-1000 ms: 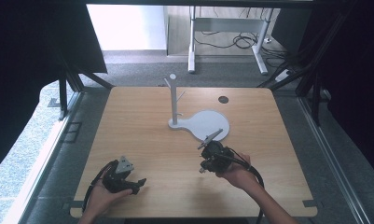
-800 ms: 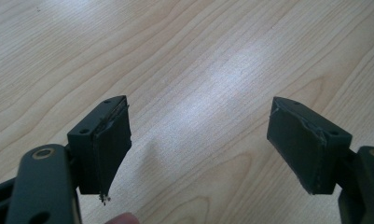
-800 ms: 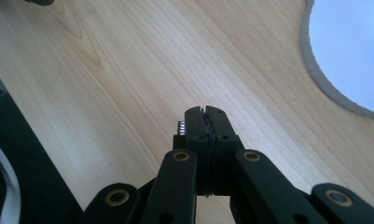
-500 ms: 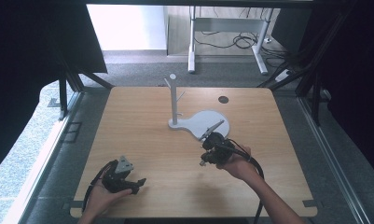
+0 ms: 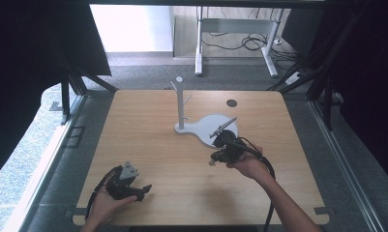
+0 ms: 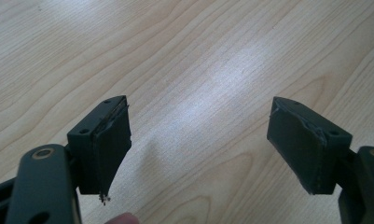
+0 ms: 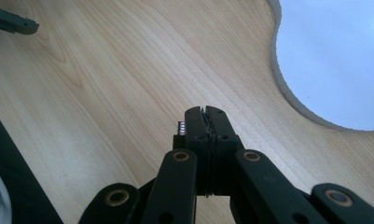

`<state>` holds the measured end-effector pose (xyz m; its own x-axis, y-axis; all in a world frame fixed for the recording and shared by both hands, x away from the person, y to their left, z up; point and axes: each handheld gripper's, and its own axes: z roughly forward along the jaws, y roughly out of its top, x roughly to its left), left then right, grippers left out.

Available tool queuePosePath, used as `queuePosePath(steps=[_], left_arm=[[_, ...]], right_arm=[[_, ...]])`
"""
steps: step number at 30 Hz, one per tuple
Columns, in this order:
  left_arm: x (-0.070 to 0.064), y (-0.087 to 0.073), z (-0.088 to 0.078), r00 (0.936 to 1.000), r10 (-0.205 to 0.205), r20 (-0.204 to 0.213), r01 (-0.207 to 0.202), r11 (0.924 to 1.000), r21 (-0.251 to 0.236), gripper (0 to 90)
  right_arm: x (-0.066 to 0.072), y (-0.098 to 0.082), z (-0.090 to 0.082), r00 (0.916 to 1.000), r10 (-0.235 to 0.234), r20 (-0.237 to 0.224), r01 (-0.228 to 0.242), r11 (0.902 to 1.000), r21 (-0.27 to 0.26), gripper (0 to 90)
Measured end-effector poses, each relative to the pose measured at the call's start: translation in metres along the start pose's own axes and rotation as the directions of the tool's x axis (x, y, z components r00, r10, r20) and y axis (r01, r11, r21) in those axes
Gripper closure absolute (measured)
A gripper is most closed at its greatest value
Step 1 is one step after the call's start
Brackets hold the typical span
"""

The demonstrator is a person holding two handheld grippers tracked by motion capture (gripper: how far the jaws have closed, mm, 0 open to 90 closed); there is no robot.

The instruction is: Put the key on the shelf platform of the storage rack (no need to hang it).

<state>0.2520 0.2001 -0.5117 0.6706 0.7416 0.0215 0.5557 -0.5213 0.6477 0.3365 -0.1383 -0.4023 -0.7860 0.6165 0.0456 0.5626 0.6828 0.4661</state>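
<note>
Starting at the left, the left gripper (image 5: 144, 189) lies in the person's hand on the table (image 5: 148, 130), well apart from the white stand (image 5: 181, 106) and on the near-left side of it. Its fingers are spread wide with only bare wood between them, as the left gripper view (image 6: 198, 135) shows. The stand is at the middle of the table: one upright post with short pegs branching off it, on one flat base (image 5: 206, 131) that widens into a round plate. Behind and to the right of the stand there is one dark round spot (image 5: 231, 102) in the wood. The right gripper (image 5: 212, 162) hovers just beside the near edge of the stand's base, its fingers pressed tight together. A tiny pale ribbed bit sits beside the tips (image 7: 205, 112), and I cannot tell whether it is held. Nothing hangs on the stand, so the work looks to be at an early approach stage, with the right hand working near the base (image 7: 334, 60). The next move probably calls for spreading those fingers before anything can be taken. The count is two grippers, one stand, one spot and one table.
</note>
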Motion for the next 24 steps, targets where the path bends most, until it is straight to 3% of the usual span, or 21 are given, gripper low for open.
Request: queuePosePath(steps=[24], left_arm=[[0.0, -0.001, 0.002, 1.0, -0.001, -0.002, 0.001, 0.9999, 0.011, 21.7]], right_arm=[[-0.039, 0.008, -0.004, 0.9977, 0.065, 0.02, -0.065, 0.9979, -0.007, 89.4]])
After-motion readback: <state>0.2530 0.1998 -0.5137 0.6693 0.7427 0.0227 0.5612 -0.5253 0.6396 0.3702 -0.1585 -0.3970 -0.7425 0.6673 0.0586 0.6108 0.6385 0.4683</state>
